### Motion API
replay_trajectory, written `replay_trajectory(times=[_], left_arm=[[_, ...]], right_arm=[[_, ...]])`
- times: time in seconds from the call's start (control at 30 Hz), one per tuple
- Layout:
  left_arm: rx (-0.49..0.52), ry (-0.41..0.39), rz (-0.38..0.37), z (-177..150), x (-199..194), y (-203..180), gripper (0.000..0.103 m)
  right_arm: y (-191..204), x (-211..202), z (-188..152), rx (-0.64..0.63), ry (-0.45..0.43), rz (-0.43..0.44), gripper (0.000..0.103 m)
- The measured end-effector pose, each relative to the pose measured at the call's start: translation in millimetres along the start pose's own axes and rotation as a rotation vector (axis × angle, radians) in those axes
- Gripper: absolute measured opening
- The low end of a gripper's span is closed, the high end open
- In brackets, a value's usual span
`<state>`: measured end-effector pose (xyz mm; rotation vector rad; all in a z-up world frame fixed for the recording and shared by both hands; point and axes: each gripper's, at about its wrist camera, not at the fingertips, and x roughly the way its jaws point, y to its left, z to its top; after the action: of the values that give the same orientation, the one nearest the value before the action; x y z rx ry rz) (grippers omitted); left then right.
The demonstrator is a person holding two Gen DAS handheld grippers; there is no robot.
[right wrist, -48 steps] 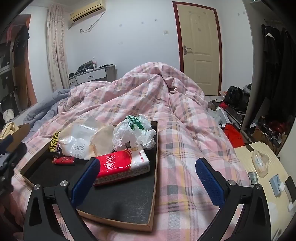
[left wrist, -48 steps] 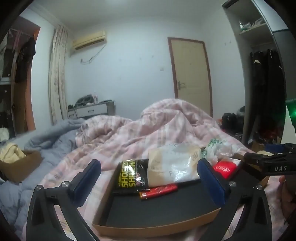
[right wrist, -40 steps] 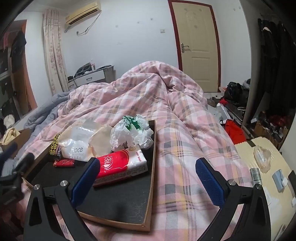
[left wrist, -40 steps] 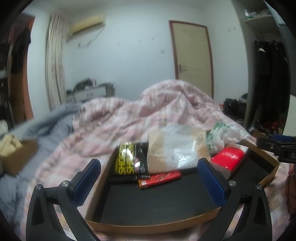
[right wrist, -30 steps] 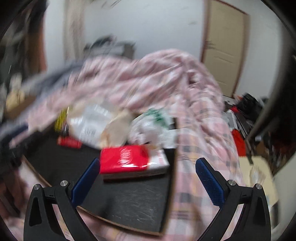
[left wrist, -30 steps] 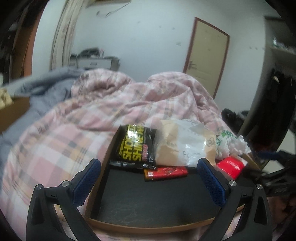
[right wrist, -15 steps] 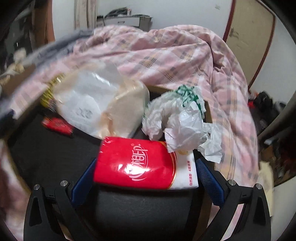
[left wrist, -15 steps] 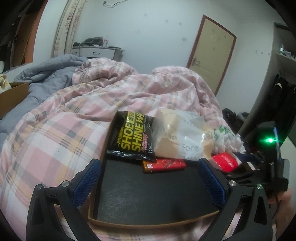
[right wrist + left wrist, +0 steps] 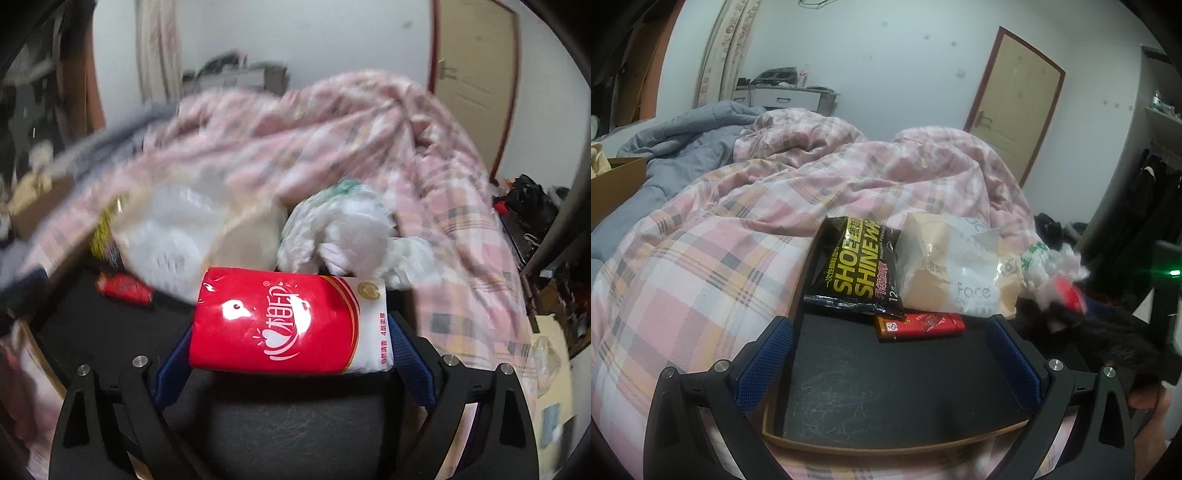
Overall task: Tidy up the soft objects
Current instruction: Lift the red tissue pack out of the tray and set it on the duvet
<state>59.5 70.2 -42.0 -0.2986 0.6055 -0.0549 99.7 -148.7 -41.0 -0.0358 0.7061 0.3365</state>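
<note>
My right gripper (image 9: pixel 291 363) is closing its fingers around the tissue pack (image 9: pixel 288 325) in the tray (image 9: pixel 894 441) on the bed, seemingly not yet pinching it, my left gripper (image 9: pixel 888 363) hangs open and empty, so nothing looks sorted yet.

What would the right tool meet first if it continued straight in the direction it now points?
The red tissue pack. It already lies between the fingers of the right tool, whose jaws are closing, so it comes first. Behind it sits the crumpled white plastic bag, though depth there is unclear.
</note>
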Motion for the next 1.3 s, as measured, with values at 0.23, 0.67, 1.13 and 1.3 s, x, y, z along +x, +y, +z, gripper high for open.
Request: replay_trajectory(times=[0.23,0.67,1.13,1.3], left_arm=[[0.006,0.000,0.003,1,1,0,0.103],[0.000,0.015,-0.002,-1,3,0,0.103],[0.005,0.019,-0.006,-1,5,-2,0.103],[0.003,0.015,-0.010,-1,5,-2,0.103]], right_arm=[[-17,-48,-7,0.152,-0.088,0.181,0.094],[46,-71,-46,-0.295,0.005,0.261,0.094],[60,-63,-68,-0.394,0.165,0.194,0.095],[72,-66,-74,-0.480,0.157,0.105,0.097]])
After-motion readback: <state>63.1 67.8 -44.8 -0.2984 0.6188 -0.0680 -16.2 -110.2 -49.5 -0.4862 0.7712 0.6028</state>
